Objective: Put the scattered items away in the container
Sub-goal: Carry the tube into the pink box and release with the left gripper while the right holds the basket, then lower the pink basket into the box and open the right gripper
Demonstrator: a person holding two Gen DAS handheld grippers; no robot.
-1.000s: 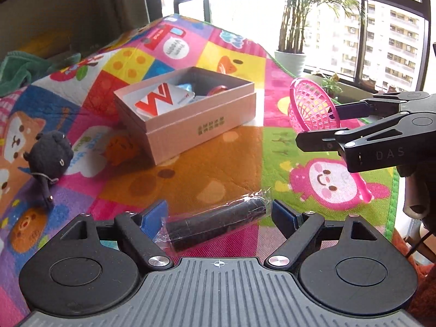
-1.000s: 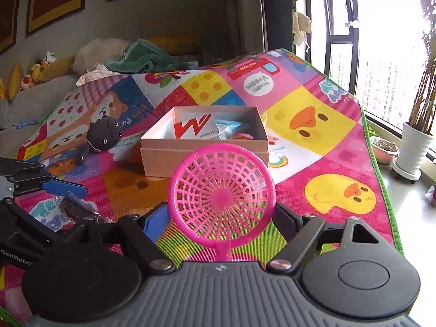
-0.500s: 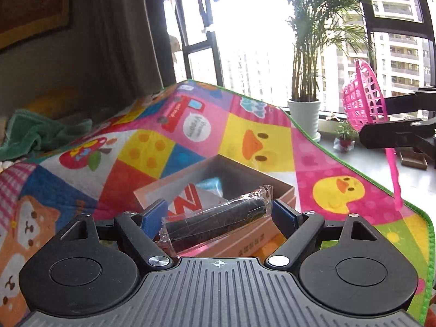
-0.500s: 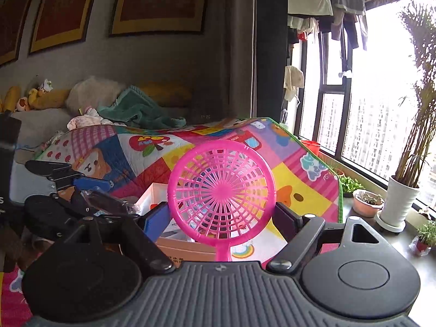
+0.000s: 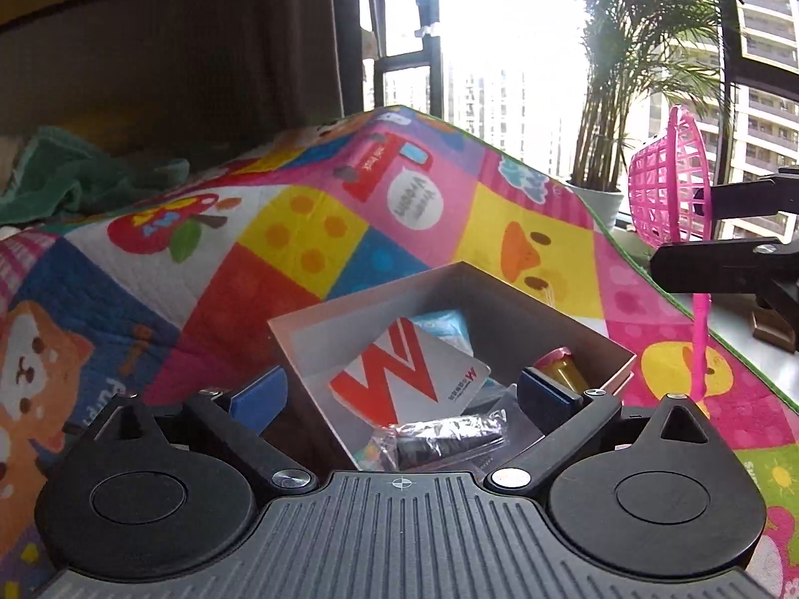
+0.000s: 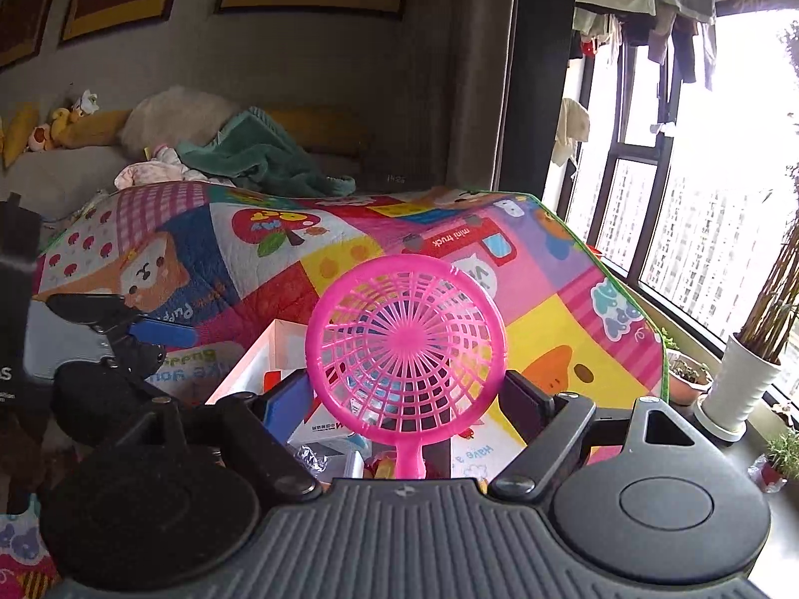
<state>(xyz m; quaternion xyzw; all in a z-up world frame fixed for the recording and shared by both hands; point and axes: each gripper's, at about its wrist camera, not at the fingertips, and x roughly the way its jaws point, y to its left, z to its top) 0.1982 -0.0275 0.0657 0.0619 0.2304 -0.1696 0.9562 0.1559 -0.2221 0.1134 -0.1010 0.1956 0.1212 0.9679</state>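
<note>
Box (image 5: pixel 319 344) — patchwork play mat (image 5: pixel 309 234), bright window (image 5: pixel 504 30)

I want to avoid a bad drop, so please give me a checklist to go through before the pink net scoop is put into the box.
1. Pink plastic net scoop sits between the right gripper fingers: ok.
2. Open pale cardboard box is in view below: ok.
3. Black roll in clear wrap is free of the left gripper, whose fingers are opening: ok.
4. The roll lies inside the box by the white card with a red W: ok.
5. Free room in the box for the scoop: cannot tell.
6. Left gripper is clear of the scoop's way: not ok, it hangs over the box.
</note>
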